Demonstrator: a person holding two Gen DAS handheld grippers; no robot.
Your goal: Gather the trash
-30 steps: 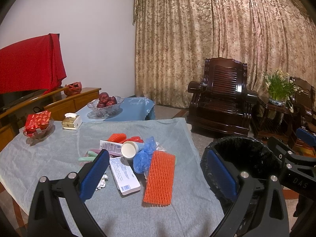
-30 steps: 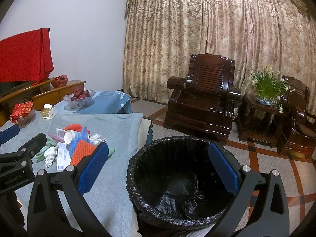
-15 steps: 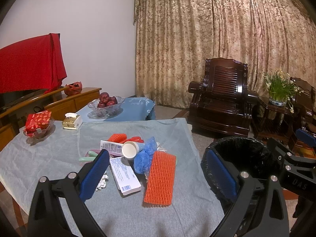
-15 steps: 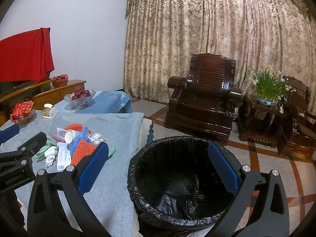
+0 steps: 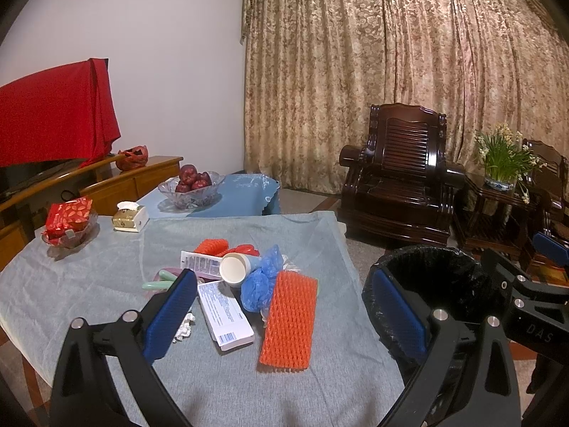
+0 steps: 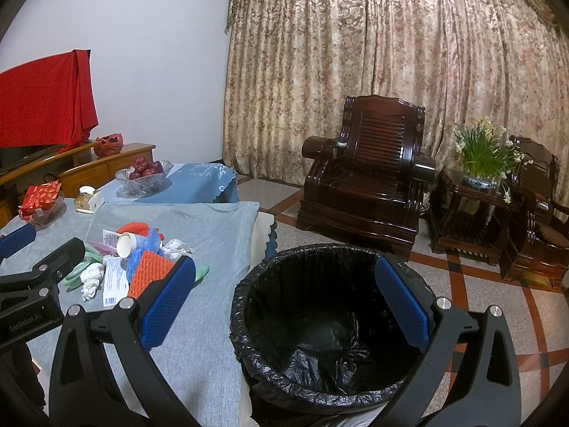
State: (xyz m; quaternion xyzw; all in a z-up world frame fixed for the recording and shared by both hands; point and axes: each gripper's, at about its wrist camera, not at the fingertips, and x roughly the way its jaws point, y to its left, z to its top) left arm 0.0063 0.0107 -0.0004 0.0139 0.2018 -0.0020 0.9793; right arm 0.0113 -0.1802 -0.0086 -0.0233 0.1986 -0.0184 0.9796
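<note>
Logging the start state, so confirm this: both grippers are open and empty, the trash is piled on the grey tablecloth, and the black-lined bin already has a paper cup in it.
One thing is wrong: the bin holds only its black liner, as the right wrist view shows. The paper cup lies on its side in the trash pile on the tablecloth. The left gripper and right gripper are open and empty.

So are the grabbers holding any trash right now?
No. The left gripper and the right gripper are both open and empty; the trash pile lies untouched on the table.

Dim, warm indoor light is falling evenly; soft shadows are lying under the worktop (image 5: 227, 384) clutter. Fisheye bending and dark vignetting are showing at corners.
</note>
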